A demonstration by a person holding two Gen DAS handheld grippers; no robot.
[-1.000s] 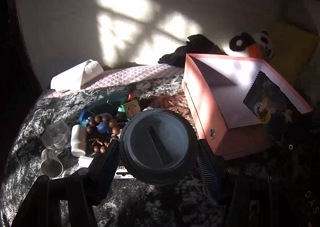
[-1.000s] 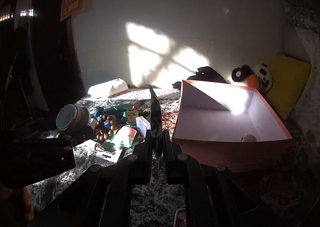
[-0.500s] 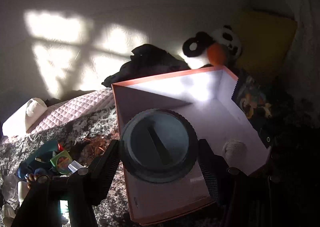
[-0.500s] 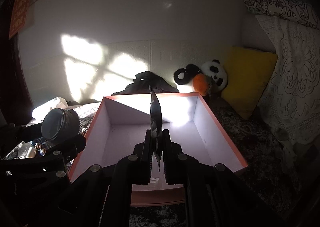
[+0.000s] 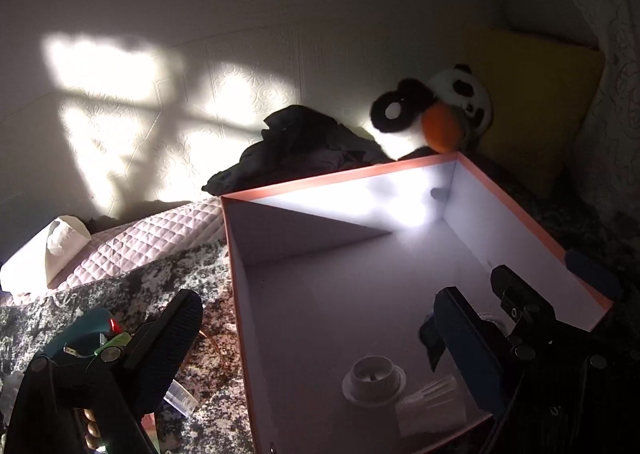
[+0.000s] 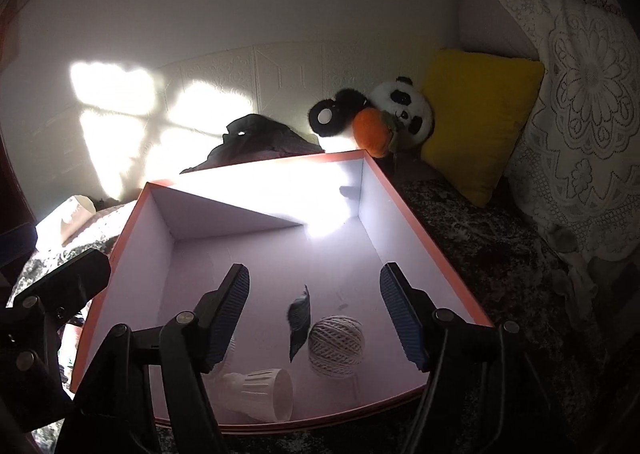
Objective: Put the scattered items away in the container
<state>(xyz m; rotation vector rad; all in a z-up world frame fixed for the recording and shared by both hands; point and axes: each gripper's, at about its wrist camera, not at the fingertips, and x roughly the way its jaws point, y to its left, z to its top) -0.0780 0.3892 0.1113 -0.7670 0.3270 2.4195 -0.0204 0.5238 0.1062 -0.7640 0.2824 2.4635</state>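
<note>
both sets of jaws spread wide, empty, over the pink box [image 6: 424, 230], likely to drop items inside. dark packet [image 6: 300, 320], yarn ball [image 6: 337, 345], white cup [image 6: 260, 394] lie within; loose items [image 5: 92, 338] remain on bedspread [image 5: 168, 278].

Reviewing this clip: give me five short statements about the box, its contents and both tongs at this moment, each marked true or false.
1. The right tongs are open above the pink-rimmed cardboard box. True.
2. The left tongs grip a round dark lid. False: they are open and hold nothing.
3. A ball of pale twine lies on the box floor. True.
4. The white ribbed paper cup stands upright in the box. False: it lies on its side.
5. The black-and-white panda plush sits inside the box. False: it sits behind the box, beside the yellow square cushion.
</note>
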